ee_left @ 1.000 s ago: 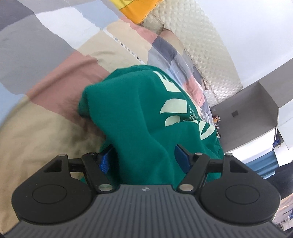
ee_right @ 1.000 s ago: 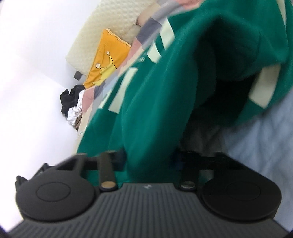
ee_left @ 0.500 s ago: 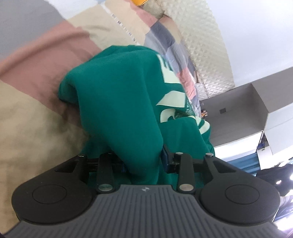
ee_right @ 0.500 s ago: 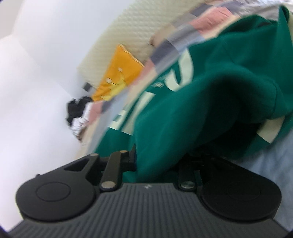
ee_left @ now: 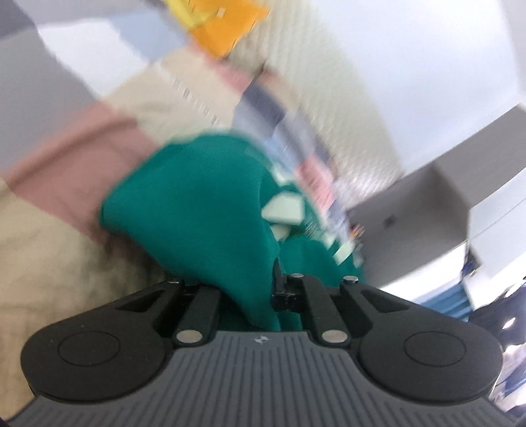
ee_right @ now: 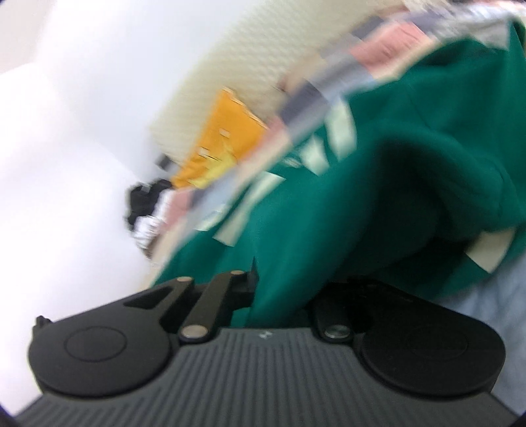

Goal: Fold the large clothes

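Observation:
A large green sweatshirt (ee_left: pixel 203 203) with pale lettering lies bunched on a patchwork bedspread (ee_left: pixel 65 170). My left gripper (ee_left: pixel 245 289) is shut on a fold of the sweatshirt, which rises between its arms and hides the fingertips. My right gripper (ee_right: pixel 282 292) is shut on another fold of the same sweatshirt (ee_right: pixel 378 184), and the cloth drapes over its right side. Both views are blurred by motion.
An orange pillow (ee_left: pixel 227 29) lies at the head of the bed against a quilted cream headboard (ee_left: pixel 332 75). A dark and white pile of clothes (ee_right: pixel 148 210) sits by the white wall. A grey cabinet (ee_left: pixel 427 203) stands beyond the bed.
Both grippers closed on the green cloth between one second ago and half a second ago. Since then both have moved with the cloth in hand, and the views now blur.

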Demonstrator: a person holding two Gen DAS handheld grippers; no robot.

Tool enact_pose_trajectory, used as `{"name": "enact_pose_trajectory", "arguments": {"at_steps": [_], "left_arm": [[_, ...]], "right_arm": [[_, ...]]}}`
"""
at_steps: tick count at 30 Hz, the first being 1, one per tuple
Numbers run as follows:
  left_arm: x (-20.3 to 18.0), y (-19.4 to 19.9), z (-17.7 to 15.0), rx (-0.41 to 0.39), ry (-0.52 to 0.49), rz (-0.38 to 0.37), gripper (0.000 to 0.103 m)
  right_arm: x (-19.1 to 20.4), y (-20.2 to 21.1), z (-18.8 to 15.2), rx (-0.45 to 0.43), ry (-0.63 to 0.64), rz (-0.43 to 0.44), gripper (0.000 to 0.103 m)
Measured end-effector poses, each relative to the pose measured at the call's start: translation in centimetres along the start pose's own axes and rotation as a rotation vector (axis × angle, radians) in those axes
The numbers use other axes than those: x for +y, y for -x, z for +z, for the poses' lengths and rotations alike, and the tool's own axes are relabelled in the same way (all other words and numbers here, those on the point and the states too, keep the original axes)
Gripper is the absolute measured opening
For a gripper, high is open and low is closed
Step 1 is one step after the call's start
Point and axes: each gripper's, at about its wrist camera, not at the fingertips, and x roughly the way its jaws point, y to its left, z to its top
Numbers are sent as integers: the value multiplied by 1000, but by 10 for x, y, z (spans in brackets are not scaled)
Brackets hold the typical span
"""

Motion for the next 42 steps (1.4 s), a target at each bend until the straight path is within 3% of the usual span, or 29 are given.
{"name": "enact_pose_trajectory", "arguments": {"at_steps": [5,11,17,24,30,34,42], "left_arm": [[-17,50,-1,-104,1,-123,9],[-50,90,-14,-129,-74,-140,9],[-95,128,-8,-150,-133,-109,9],[-187,185,19,-264,-229,-153,9],[-287,231,60,-387,-290,-158,10],[-357,264,85,-465,-384,-145,10],[-482,339,118,-586,-537,-123,10]], "right_arm": [[33,36,-6,-62,151,22,11],[56,74,-10,-117,185,25,11],[101,107,20,-179,275,53,11],[162,150,85,-278,379,92,11],[232,183,152,-343,494,100,11],[279,210,190,-402,560,100,11],[347,257,249,-509,582,163,10]]}}
